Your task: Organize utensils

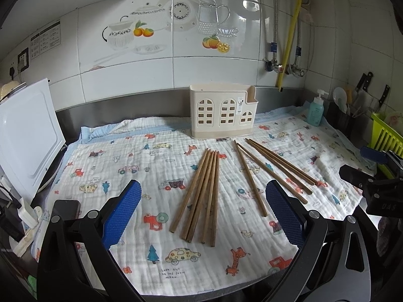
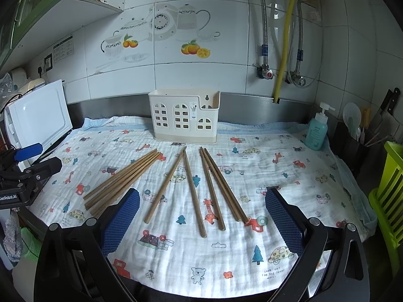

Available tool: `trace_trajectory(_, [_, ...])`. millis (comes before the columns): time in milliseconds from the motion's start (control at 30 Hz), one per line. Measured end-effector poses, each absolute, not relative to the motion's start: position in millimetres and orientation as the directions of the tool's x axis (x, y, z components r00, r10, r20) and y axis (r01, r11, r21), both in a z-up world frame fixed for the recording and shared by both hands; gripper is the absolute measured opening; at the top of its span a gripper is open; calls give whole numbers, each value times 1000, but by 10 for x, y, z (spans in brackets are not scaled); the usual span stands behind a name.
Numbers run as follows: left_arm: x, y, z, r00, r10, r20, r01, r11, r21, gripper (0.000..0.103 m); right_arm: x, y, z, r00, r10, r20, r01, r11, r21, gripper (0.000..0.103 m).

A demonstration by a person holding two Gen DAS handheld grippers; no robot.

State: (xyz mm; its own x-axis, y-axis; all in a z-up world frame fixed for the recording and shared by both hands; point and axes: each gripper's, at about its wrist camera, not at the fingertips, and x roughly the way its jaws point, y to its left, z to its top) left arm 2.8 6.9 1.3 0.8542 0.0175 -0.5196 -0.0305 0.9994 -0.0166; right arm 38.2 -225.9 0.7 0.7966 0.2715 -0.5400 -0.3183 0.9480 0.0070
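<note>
Left gripper point(image 1: 202, 212) and right gripper point(image 2: 201, 220) both spread wide, gripping nothing, hovering over near edge of printed cloth point(image 2: 289, 181). Beyond, wooden chopsticks point(image 2: 194, 188) loose on cloth: tight bundle left, splayed group right. Farthest, cream utensil holder point(image 2: 185, 115) upright by wall.

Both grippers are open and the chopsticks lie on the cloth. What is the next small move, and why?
Probably lower the left gripper onto the tight bundle of chopsticks and close on it. The bundle lies directly between its open fingers, nothing is held yet, and the cream utensil holder stands empty-looking behind. The right gripper faces the spread chopsticks, which are harder to take together.
</note>
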Motion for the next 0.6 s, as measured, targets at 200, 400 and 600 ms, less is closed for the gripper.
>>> trace_trajectory(200, [25,85,5,860,25,-509,-39,999,-17,98,378,-2261,17,800,271,-535,-318,948,3,97])
trace_trajectory(400, [34,146,-3,868,37,-496,-55,998,-23,98,392,-2276,29,802,273,-531,-322,947,0,97])
trace_trajectory(600, [55,186,-15,879,47,-474,-60,998,-11,98,414,-2280,29,805,270,-528,-325,946,-11,97])
